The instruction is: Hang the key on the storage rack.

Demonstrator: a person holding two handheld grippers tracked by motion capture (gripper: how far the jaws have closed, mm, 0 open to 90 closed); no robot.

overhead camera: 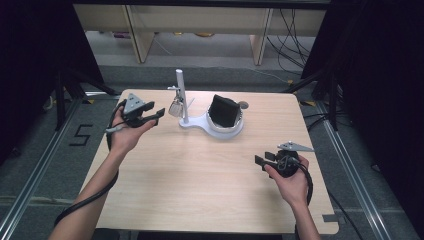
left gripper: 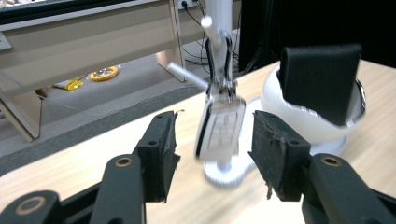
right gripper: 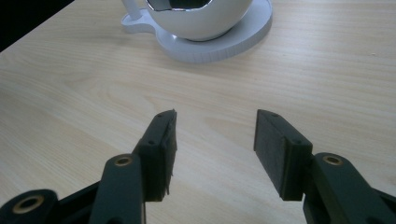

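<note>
We see a pale wood-grain tabletop with rounded corners, standing on a grey floor. Toward its far edge rests a white stand: a flat base with a slim upright post at its left end and a round white cup at its right. Just beyond the cup a small round grey disc lies on the wood.

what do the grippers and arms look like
Both grippers, left gripper and right gripper, are black with two flat jaws on arms with brass-coloured pivots. The jaw pads look frayed at the edges. Each carries a grey three-cornered plate on top and trails a black cable. The forearms are bare, no sleeves.
</note>
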